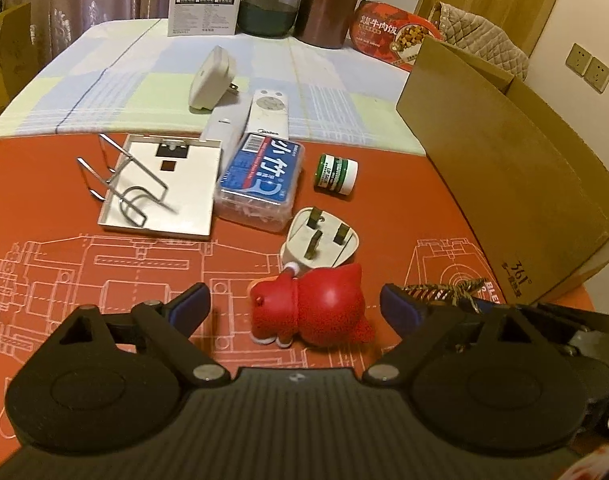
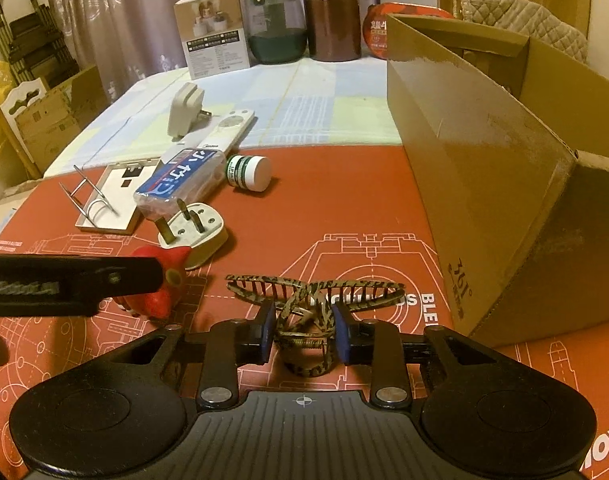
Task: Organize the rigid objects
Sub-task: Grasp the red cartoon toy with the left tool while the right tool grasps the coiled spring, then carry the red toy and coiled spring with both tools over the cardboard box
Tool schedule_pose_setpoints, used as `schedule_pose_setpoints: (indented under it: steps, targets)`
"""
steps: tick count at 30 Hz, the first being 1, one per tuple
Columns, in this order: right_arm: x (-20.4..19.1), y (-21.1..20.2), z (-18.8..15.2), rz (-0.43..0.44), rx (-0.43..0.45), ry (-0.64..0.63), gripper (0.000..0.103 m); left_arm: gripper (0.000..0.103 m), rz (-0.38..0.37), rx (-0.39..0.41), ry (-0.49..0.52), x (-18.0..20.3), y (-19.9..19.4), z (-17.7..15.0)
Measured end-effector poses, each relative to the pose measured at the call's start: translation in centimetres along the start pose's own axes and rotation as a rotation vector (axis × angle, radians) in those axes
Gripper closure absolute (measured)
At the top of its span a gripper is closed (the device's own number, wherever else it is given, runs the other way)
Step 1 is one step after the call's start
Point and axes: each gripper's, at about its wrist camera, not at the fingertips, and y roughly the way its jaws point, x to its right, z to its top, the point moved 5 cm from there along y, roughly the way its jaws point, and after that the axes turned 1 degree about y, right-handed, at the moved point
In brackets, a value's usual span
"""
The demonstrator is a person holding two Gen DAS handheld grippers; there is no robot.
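Note:
My left gripper [image 1: 294,304] is open, its fingers on either side of a red toy figure [image 1: 316,308] lying on the red mat. My right gripper [image 2: 302,334] is shut on the handle end of a leopard-print hair claw clip [image 2: 308,300], which rests on the mat; the clip also shows in the left wrist view [image 1: 444,292]. A white three-pin plug [image 1: 320,244], a blue-lidded floss pick box [image 1: 260,178], a green and white small jar [image 1: 336,174], a white remote [image 1: 268,114], a white adapter [image 1: 210,80] and a metal plate with wire holder [image 1: 160,190] lie beyond.
An open cardboard box [image 2: 484,152] stands at the right on the mat. At the table's back stand a white carton [image 2: 216,28], a glass jar [image 2: 276,26], a brown canister [image 2: 332,16] and a red food tub [image 1: 396,36]. The left gripper's arm [image 2: 64,280] crosses the right view.

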Motion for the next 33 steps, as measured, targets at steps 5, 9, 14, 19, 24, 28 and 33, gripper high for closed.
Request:
schedule_pose_setpoints:
  steps: [5, 9, 14, 19, 24, 28, 33]
  targets:
    - [0.1, 0.0, 0.0, 0.001, 0.005, 0.005, 0.076, 0.03, -0.009, -0.025, 0.009, 0.4, 1.2, 0.1]
    - [0.2, 0.0, 0.1, 0.004, 0.008, 0.007, 0.076, 0.038, -0.01, -0.039, 0.01, 0.5, 1.4, -0.1]
    - [0.2, 0.0, 0.1, 0.008, 0.009, 0.0, 0.076, 0.039, -0.011, -0.032, -0.014, 0.1, 0.9, -0.3]
    - [-0.4, -0.3, 0.1, 0.021, 0.012, -0.028, 0.076, 0.04, 0.004, -0.009, -0.006, -0.4, -0.6, -0.4]
    - [-1.4, -0.7, 0.2, 0.03, 0.022, -0.069, 0.076, 0.041, 0.015, 0.005, 0.005, -1.0, -1.9, -0.2]
    - [-1.8, -1.2, 0.3, 0.035, 0.033, -0.081, 0.076, 0.041, 0.02, 0.011, 0.011, -1.3, -2.9, -0.4]
    - [-2.0, -2.1, 0.5, 0.033, 0.046, -0.085, 0.076, 0.041, 0.023, 0.019, 0.014, -1.4, -4.0, -0.7]
